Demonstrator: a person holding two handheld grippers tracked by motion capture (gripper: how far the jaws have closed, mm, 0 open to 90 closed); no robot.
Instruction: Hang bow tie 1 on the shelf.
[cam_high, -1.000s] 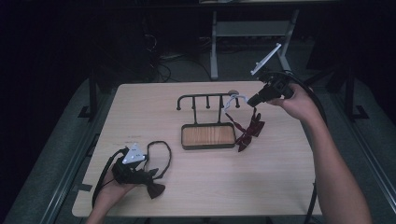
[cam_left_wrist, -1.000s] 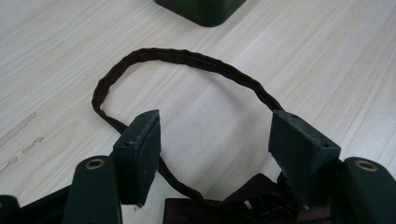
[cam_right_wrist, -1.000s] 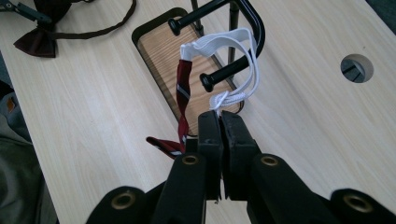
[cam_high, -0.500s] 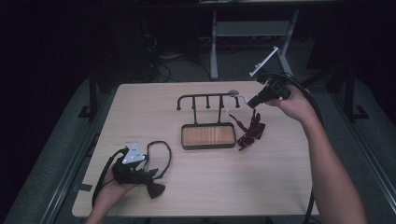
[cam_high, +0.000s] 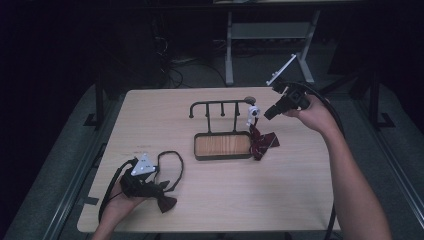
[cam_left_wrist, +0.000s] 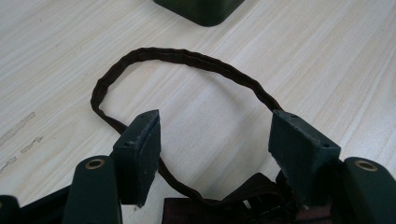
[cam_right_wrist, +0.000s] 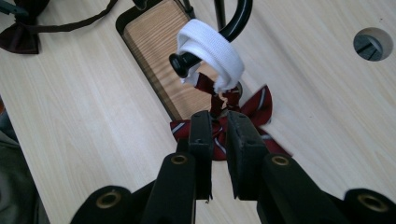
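Right gripper (cam_right_wrist: 217, 140), jaws just parting, nothing held, leaves the striped bow tie (cam_right_wrist: 254, 109) hooked on the rack (cam_high: 220, 106); left gripper (cam_left_wrist: 217, 144), jaws wide and empty, must next grip the dark bow tie (cam_high: 165, 202).

Bench (cam_high: 300, 190): pale wood-grain laminate, matt, smooth, w/ faint scuffs.
Rack (cam_right_wrist: 233, 23) ahead of right tongs (cam_right_wrist: 219, 128): black metal, glossy; base inlay warm wood, matt.
Striped bow tie (cam_right_wrist: 254, 109) just beyond right tongs: woven cloth, maroon w/ pale stripes; its band (cam_right_wrist: 212, 49) white elastic, ribbed.
Dark bow tie (cam_left_wrist: 224, 205) betw. left tongs (cam_left_wrist: 224, 140): brown cloth, matt; strap stitched, slightly rough.
Tongs pads: black plastic, matt, worn edges.
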